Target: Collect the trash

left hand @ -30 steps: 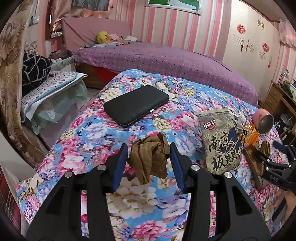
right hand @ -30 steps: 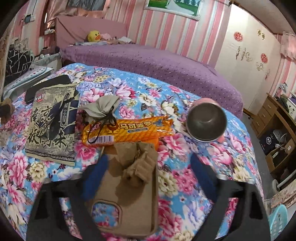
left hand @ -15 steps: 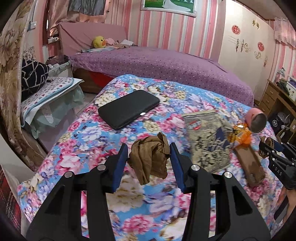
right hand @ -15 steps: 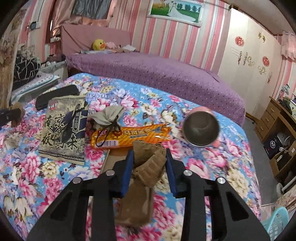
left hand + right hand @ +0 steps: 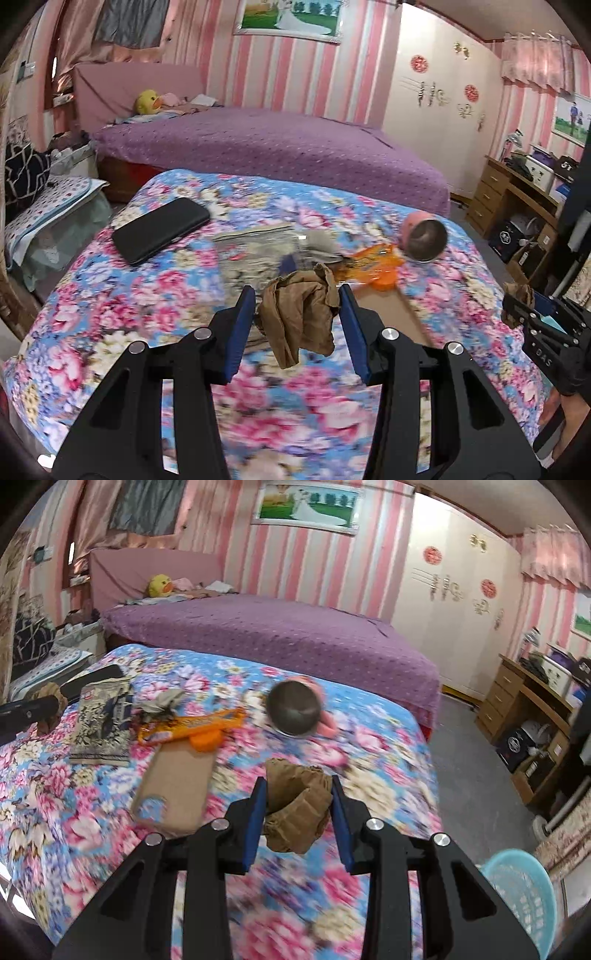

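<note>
Carrying trash off floral table [image 5: 388, 738] — left gripper [image 5: 297, 317] pinching brown scrap [image 5: 299, 317], right gripper [image 5: 298, 805] clamping crumpled cardboard [image 5: 295, 805] — likely bound for blue basket [image 5: 524, 897] near right.

Two crumpled brown scraps held up, more litter lying on the flowered bed.

A limp brown rag [image 5: 299, 314] hangs pinched in the left gripper [image 5: 297, 321]; a wad of creased brown paper [image 5: 297, 805] sits clamped in the right gripper [image 5: 299, 812]. On the bed [image 5: 369, 775] lie a flat grey-green snack bag [image 5: 103, 723], a crumpled grey pouch [image 5: 162, 701] beside it, an orange wrapper [image 5: 192, 725] overlapping the end of a flat brown cardboard box [image 5: 173, 790], all close together.
</note>
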Available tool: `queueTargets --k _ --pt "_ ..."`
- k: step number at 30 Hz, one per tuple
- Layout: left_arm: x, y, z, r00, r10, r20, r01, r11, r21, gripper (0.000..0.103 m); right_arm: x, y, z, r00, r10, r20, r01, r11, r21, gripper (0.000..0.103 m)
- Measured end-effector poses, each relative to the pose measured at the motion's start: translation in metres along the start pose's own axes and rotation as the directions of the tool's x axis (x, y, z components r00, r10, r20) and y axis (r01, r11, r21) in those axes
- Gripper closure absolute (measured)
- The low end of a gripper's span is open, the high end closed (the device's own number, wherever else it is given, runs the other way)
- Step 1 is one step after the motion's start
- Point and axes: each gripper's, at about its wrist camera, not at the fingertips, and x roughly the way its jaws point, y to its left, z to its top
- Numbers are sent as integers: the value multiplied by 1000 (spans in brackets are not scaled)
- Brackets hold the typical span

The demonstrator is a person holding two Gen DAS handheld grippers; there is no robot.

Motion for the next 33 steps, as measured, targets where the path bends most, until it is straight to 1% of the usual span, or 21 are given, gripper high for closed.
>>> queueTargets --k 6,10,15,20,23,29,33 --pt "4 -37 -9 1000 -28 -14 28 999 44 58 -13 -40 -27 999 -46 7 45 995 88 69" --pt "7 -60 -17 999 -41 -29 43 996 78 58 -8 -56 -42 999 -42 -12 43 992 120 69" --pt "13 -89 -26 999 -40 -35 45 988 149 58 -11 -69 -47 998 -59 -3 59 991 118 69" --pt "18 -108 -32 997 -63 -49 70 985 159 58 -13 -81 -48 998 -68 -2 67 990 121 69" --pt "21 -122 -37 996 -69 -58 78 980 181 58 -16 -91 -50 997 -75 2 74 989 125 69" --pt "20 -143 -46 995 -83 -49 92 972 217 58 -24 -113 -57 995 -96 6 94 986 140 69" --pt "20 -157 -52 995 -88 -52 98 967 237 58 -29 -131 -64 994 -109 4 106 980 171 69"
